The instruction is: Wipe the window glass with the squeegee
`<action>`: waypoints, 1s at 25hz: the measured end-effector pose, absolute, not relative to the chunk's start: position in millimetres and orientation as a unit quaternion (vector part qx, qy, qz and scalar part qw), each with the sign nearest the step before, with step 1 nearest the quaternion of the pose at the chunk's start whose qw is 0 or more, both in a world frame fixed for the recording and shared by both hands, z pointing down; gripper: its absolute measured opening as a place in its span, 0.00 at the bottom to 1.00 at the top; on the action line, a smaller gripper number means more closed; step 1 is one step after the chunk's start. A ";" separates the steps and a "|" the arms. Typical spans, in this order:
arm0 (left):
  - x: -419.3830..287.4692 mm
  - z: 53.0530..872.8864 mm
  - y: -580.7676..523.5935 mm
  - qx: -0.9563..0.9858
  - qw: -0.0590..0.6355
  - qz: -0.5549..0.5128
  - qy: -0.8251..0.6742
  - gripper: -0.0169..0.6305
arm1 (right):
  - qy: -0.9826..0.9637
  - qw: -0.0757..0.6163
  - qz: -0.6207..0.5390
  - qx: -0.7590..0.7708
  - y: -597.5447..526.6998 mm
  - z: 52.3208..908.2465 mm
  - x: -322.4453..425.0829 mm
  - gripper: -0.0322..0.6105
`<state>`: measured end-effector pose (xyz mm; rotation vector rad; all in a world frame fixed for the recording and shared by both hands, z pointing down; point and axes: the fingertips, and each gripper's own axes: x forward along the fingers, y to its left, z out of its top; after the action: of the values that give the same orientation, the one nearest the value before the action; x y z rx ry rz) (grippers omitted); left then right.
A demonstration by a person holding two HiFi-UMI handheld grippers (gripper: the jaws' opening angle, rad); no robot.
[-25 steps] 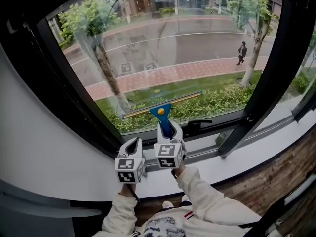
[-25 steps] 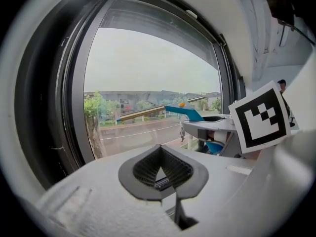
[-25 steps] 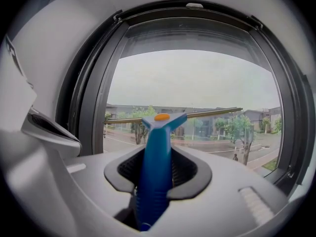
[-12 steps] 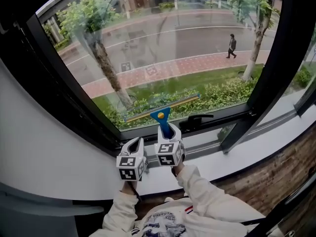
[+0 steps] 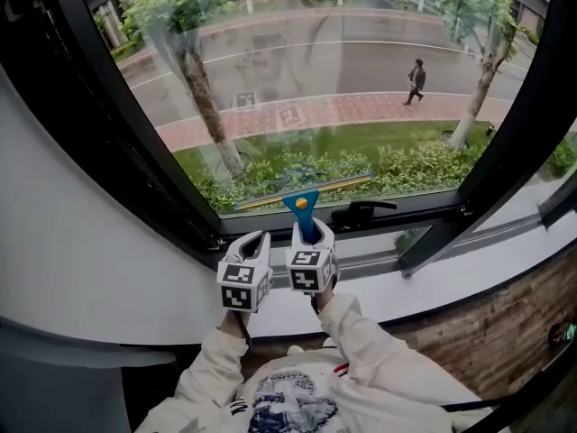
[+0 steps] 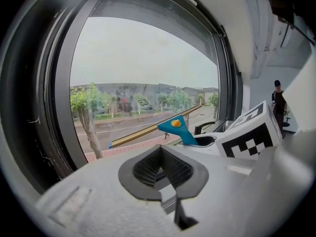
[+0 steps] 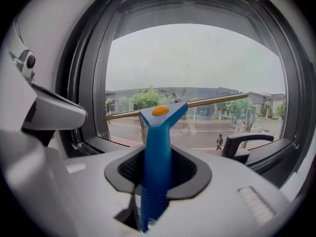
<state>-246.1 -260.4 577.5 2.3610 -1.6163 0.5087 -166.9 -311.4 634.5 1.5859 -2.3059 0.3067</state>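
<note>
My right gripper (image 5: 307, 234) is shut on the blue handle of the squeegee (image 5: 304, 207), whose brass blade bar (image 5: 306, 190) lies against the bottom of the window glass (image 5: 315, 79), just above the lower frame. In the right gripper view the squeegee handle (image 7: 155, 172) stands up between the jaws, with the blade bar (image 7: 197, 103) across the glass (image 7: 197, 63). My left gripper (image 5: 253, 245) is beside the right one, shut and holding nothing. From the left gripper view, the squeegee (image 6: 178, 129) sits to the right of that gripper (image 6: 161, 168).
A black window handle (image 5: 361, 210) juts from the lower frame just right of the squeegee. A black frame post (image 5: 491, 152) slants down at the right. The white sill (image 5: 424, 287) runs below. The white wall (image 5: 63, 242) curves at left.
The squeegee has slid down the glass with my right gripper, from mid-pane to the bottom edge. The left gripper stayed beside it, shut.
</note>
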 end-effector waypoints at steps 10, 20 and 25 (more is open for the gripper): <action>-246.0 585.8 -258.7 0.804 0.137 0.176 -0.551 0.03 | -0.800 0.184 0.167 0.546 -305.0 652.7 -168.5 0.25; -248.7 589.6 -252.9 0.798 0.152 0.166 -0.559 0.03 | -0.791 0.208 0.226 0.530 -299.7 668.4 -169.1 0.25; -255.2 597.0 -244.1 0.788 0.168 0.158 -0.571 0.03 | -0.785 0.219 0.244 0.525 -294.7 678.7 -166.9 0.24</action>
<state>-255.2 -244.1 597.0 2.2428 -1.6236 0.4484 -166.9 -294.7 678.7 1.4544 -2.1731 0.6757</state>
